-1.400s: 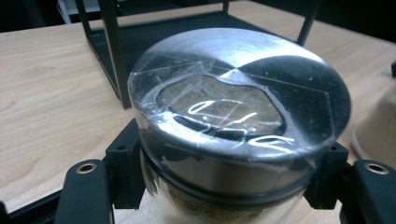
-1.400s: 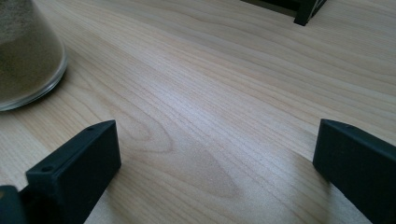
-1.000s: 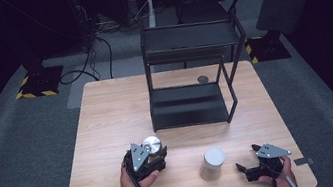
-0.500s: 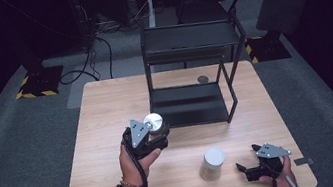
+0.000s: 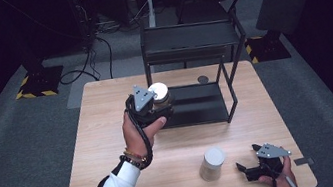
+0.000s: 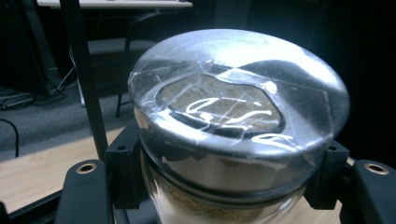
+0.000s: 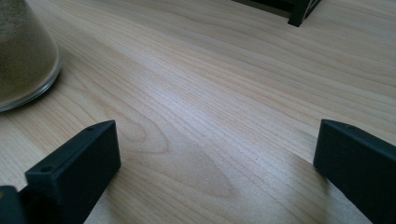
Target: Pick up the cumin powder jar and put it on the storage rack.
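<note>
1. The left tool (image 5: 154,106) is clamped around a glass jar (image 5: 159,94) just under its silver lid (image 6: 238,100), at the centre of the high view. Gripping below the overhanging lid looks deliberate to me: the rim would catch on the jaws if the glass slid.
2. That jar is off the desk (image 5: 102,149), upright, right beside the front left post of the black metal rack (image 5: 189,44). I would guess it is bound for one of the rack's shelves, which is why it is held level with the opening.
3. In the left gripper view, clear tape crosses the lid's window and sandy grains show through the glass.
4. The right tool (image 5: 260,170) rests at the lower right of the high view with its jaws spread wide and nothing between them; its own view has bare wood between the two black jaws. It seems parked, out of the way.
5. A second jar (image 5: 212,164) stands on the desk just left of that tool, probably next in line.
6. Count: two jars, two tools, one rack with two shelves, one desk. A small round disc (image 5: 203,79) lies on the desk behind the rack's lower shelf.
</note>
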Demonstrator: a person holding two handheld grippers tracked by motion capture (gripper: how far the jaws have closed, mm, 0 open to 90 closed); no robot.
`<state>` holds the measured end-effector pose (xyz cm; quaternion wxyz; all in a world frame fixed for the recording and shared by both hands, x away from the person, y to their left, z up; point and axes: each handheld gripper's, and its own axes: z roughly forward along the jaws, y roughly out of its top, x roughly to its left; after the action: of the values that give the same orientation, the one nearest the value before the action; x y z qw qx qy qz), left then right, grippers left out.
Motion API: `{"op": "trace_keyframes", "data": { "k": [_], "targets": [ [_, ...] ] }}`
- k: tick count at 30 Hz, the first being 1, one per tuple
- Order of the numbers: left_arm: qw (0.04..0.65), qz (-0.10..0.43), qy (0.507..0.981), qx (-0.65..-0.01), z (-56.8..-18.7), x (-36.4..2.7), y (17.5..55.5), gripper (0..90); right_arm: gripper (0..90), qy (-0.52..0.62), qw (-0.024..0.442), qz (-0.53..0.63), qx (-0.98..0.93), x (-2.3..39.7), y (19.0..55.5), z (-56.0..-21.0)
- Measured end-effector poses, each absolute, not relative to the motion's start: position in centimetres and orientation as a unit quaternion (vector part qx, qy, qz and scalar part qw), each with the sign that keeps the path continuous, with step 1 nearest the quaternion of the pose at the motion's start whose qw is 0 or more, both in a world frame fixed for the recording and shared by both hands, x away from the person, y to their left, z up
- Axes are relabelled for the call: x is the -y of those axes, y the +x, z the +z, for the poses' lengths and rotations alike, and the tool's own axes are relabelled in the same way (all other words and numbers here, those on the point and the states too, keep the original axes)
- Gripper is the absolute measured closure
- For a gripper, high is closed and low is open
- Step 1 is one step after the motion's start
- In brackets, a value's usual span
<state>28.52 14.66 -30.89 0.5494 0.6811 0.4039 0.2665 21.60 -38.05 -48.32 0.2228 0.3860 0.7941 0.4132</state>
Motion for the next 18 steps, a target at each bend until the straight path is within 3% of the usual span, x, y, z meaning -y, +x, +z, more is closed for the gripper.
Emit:
{"op": "trace_keyframes", "data": {
  "k": [18],
  "targets": [
    [0.564, 0.281, 0.669, -0.394, -23.2, -13.6, 32.3, 31.3, 0.2, 0.389, 0.222, 0.413, -0.793, 38.0, 21.6, -48.3]
  ]
}}
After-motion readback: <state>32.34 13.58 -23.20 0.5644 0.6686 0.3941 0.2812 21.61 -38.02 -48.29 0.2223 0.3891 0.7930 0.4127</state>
